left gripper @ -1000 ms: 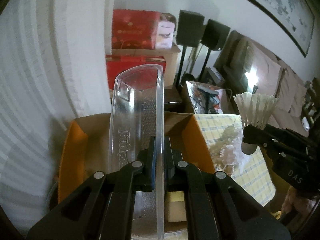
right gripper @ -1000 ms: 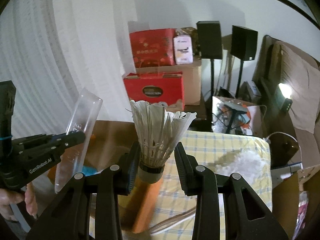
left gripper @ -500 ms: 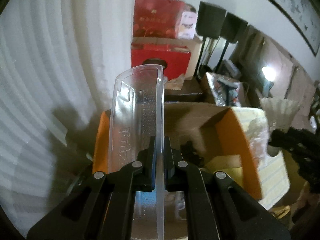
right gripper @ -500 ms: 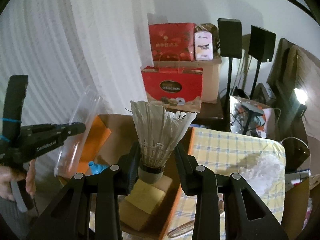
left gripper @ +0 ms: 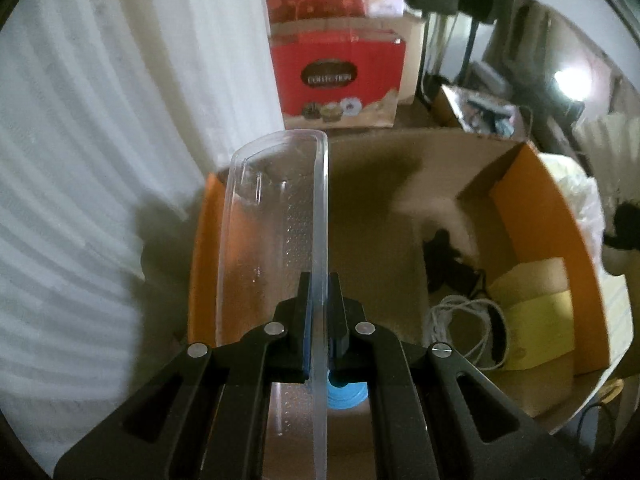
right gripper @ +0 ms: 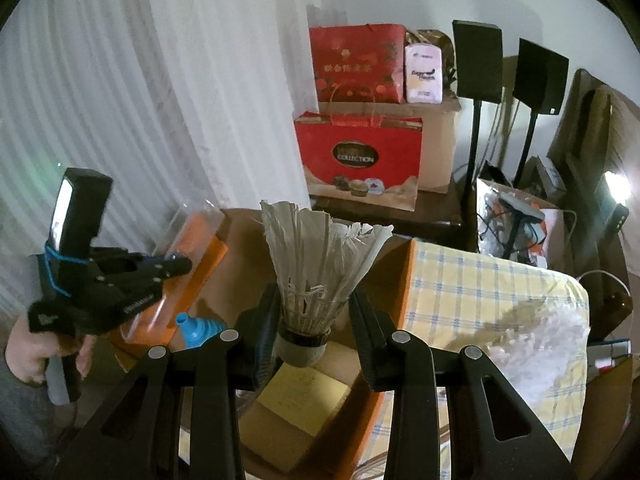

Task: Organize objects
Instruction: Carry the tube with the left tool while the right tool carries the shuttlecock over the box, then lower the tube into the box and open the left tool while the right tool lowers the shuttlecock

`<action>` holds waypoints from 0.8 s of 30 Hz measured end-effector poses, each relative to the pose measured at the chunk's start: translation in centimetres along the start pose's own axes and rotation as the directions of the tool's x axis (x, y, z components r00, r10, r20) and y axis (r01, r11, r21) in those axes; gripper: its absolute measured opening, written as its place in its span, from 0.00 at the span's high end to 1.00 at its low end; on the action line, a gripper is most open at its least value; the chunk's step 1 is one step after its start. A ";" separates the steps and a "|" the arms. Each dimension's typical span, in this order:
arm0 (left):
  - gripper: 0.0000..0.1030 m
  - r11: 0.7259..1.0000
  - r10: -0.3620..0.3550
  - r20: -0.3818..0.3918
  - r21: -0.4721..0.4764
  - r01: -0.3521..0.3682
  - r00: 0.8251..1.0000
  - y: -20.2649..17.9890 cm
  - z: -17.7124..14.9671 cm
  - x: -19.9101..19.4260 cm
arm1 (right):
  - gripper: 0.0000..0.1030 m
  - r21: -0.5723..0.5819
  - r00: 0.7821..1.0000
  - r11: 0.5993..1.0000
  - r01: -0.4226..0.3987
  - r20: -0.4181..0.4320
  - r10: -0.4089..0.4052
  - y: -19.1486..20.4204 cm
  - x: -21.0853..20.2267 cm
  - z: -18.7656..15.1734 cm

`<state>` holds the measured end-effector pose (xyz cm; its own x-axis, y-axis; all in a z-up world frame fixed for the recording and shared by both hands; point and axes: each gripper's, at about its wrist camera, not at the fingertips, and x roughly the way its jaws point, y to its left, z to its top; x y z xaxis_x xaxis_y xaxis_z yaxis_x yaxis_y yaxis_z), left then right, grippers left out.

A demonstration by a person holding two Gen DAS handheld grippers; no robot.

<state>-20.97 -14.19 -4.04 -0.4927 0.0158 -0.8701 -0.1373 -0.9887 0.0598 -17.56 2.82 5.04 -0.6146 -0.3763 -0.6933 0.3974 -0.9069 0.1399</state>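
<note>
Mid-task: left gripper (left gripper: 319,316) clamps the lid (left gripper: 276,220), right gripper (right gripper: 314,332) grips the shuttlecock (right gripper: 320,264), both above the box (left gripper: 552,208) at frame centre, neither yet placed.

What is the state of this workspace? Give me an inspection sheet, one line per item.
Surface: table under a yellow checked cloth.
Job's things: open cardboard box with orange flaps; clear plastic tray; white feather shuttlecock.
Clutter: in the box, a yellow paper pad and a blue ribbed funnel; crumpled white plastic on the cloth.
Grippers: left gripper shut on the tray's edge, above the box; right gripper holds the shuttlecock, jaws at its base.
Cables: coiled white cable in the box.
Surroundings: white curtain, red gift bag, two black speakers.
</note>
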 end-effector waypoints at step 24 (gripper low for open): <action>0.60 0.970 -0.155 -0.022 -0.192 0.148 0.988 3.1 -0.5 1.3 | 0.66 -0.020 0.999 0.999 -0.030 -0.045 0.029 1.6 2.2 -0.2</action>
<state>-21.60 -17.26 -5.23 -0.4468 0.1651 -0.8793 -0.0413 -0.9856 -0.1641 -18.14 0.58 3.53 -0.5715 -0.3939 -0.7198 0.4295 -0.8911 0.1466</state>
